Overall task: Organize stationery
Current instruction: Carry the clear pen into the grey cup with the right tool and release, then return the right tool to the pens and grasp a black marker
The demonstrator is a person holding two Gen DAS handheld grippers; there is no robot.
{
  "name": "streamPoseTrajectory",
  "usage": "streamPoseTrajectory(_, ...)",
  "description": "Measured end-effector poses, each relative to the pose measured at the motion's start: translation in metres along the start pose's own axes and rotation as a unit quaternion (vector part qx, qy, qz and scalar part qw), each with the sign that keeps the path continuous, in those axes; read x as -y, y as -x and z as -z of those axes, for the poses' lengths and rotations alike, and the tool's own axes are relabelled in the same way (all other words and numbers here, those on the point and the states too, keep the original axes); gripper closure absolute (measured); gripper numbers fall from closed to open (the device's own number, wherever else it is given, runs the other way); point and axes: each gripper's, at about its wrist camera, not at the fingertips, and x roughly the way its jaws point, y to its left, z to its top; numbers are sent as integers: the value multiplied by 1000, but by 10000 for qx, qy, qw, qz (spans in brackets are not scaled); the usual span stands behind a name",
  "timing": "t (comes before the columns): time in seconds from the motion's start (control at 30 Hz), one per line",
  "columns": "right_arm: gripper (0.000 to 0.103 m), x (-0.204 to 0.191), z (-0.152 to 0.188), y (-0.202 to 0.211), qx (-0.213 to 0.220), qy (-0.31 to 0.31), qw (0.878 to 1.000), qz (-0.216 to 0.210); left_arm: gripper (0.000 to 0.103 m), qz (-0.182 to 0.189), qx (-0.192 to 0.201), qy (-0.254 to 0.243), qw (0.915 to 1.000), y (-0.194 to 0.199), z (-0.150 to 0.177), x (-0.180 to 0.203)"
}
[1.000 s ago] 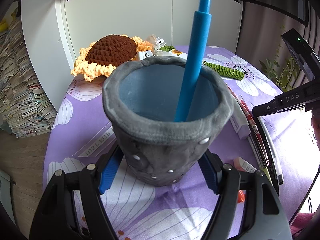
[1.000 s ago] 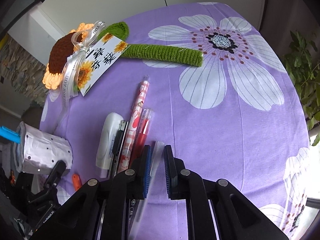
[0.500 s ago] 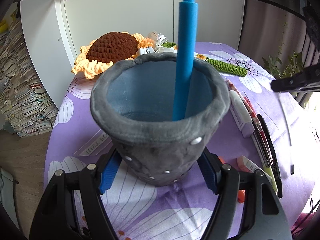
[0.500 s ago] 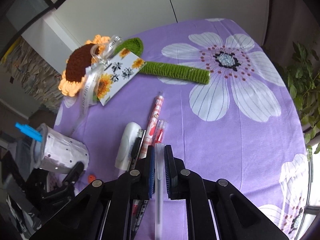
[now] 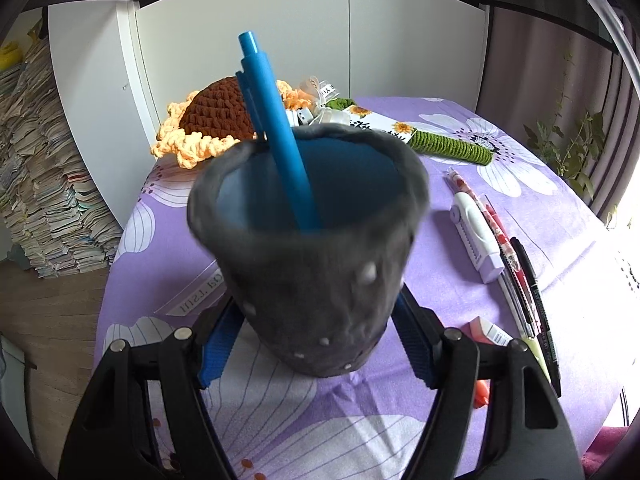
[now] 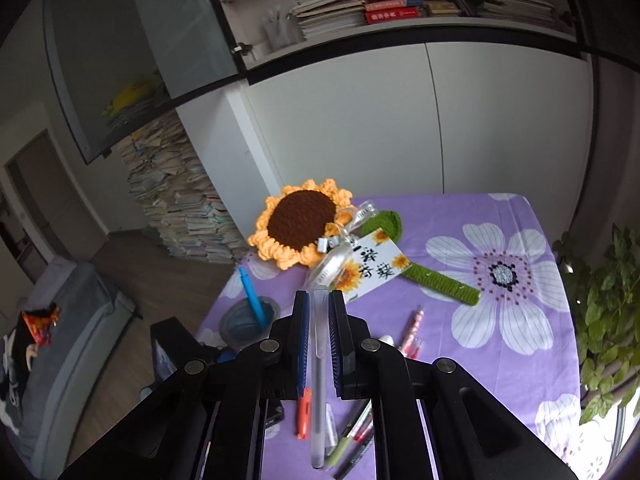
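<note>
My left gripper (image 5: 316,336) is shut on a grey felt pen holder (image 5: 312,248) and tilts it over the purple flowered tablecloth (image 5: 540,208). A blue pen (image 5: 276,136) stands inside and leans to the left. My right gripper (image 6: 319,320) is shut on a clear white pen (image 6: 318,384), held high above the table. The holder (image 6: 248,322) with the blue pen (image 6: 251,298) lies below and to its left. Several pens (image 5: 520,272), a white correction tape (image 5: 476,236) and an orange marker (image 6: 304,412) lie on the cloth.
A crocheted sunflower (image 6: 300,224) with a green stem (image 6: 440,280) and a ribboned card (image 6: 372,264) lies at the table's far side. White cupboard doors (image 6: 360,120) stand behind. Book stacks (image 6: 176,208) are at the left, a plant (image 6: 600,300) at the right.
My right gripper has lifted the clear pen off the table and risen high. The left gripper has tipped the holder, and the blue pen has swung from leaning right to leaning left.
</note>
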Motion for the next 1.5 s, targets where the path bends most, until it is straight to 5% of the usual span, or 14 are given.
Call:
streamPoseTrajectory(0.53,93,-60,-36,-21,681,505,9940,-690,34,121,193,2,9997,7,0,2)
streamPoseTrajectory(0.83,93,-75,-33,-50,1080,846,9887,-599,34,102,176,-111,9997,7,0,4)
streamPoseTrajectory(1.2,93,-58,-9,-78,637,808,9931,-565,33,93,155,-132,9997,6,0,6)
streamPoseTrajectory(1.5,93,-39,16,-85,-138,619,9958,-660,33,61,100,-147,9998,4,0,7)
